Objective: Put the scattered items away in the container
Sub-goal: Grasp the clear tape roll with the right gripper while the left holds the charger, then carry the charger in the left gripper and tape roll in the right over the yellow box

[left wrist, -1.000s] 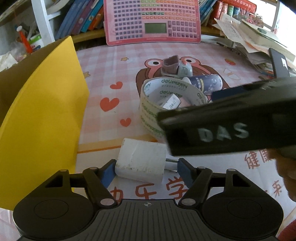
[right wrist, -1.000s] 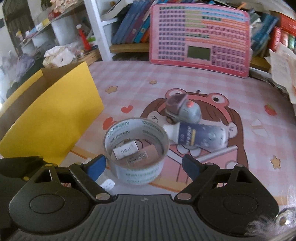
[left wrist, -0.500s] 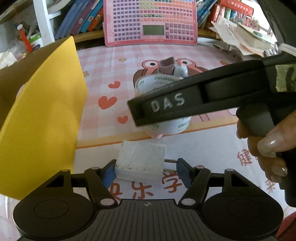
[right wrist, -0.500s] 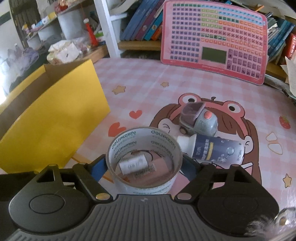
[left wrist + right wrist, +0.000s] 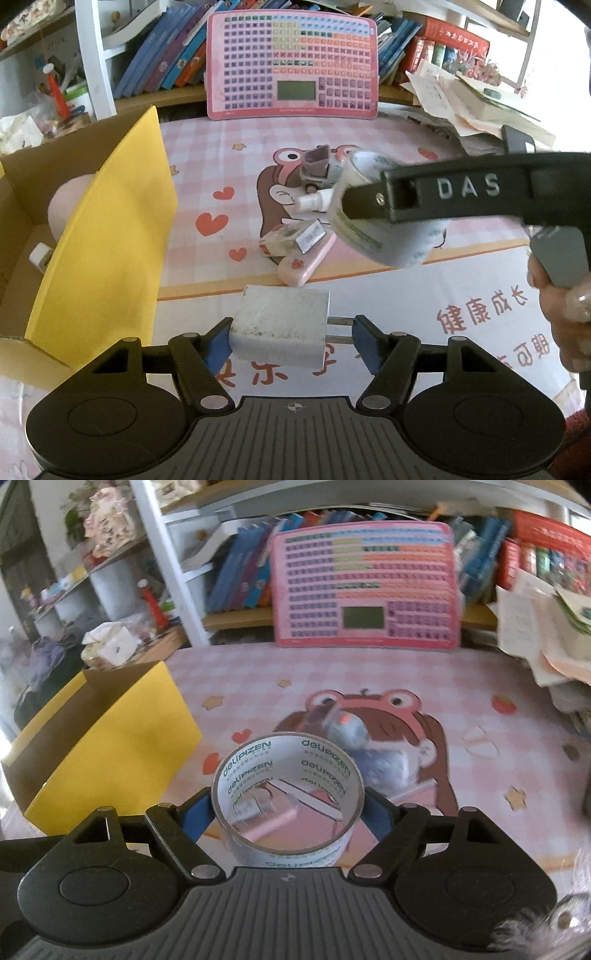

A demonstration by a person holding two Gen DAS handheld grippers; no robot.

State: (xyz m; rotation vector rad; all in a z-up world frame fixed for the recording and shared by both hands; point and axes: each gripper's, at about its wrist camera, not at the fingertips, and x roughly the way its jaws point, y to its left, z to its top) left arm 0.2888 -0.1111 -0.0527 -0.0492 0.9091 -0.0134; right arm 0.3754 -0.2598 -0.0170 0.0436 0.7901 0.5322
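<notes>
My left gripper (image 5: 291,343) is shut on a white charger plug (image 5: 280,325), one pad on its body and the other on its prongs, just above the table's near edge. My right gripper (image 5: 288,812) is shut on a clear tape roll (image 5: 258,768) and holds it above the mat; the left wrist view shows that roll (image 5: 369,236) in the air at the right. The cardboard box with a yellow flap (image 5: 110,221) stands open at the left. A grey toy car (image 5: 317,170), a white bottle (image 5: 312,201), a small box (image 5: 291,238) and a pink case (image 5: 306,264) lie on the mat.
A pink keyboard board (image 5: 291,62) leans against the bookshelf at the back. Loose papers (image 5: 461,103) pile up at the right. A pale roll (image 5: 66,206) lies inside the box. A person's hand (image 5: 569,306) grips the right handle.
The right gripper closed on the tape roll and lifted it up and to the right, uncovering the small box and pink case. The left gripper rose slightly with the charger.
</notes>
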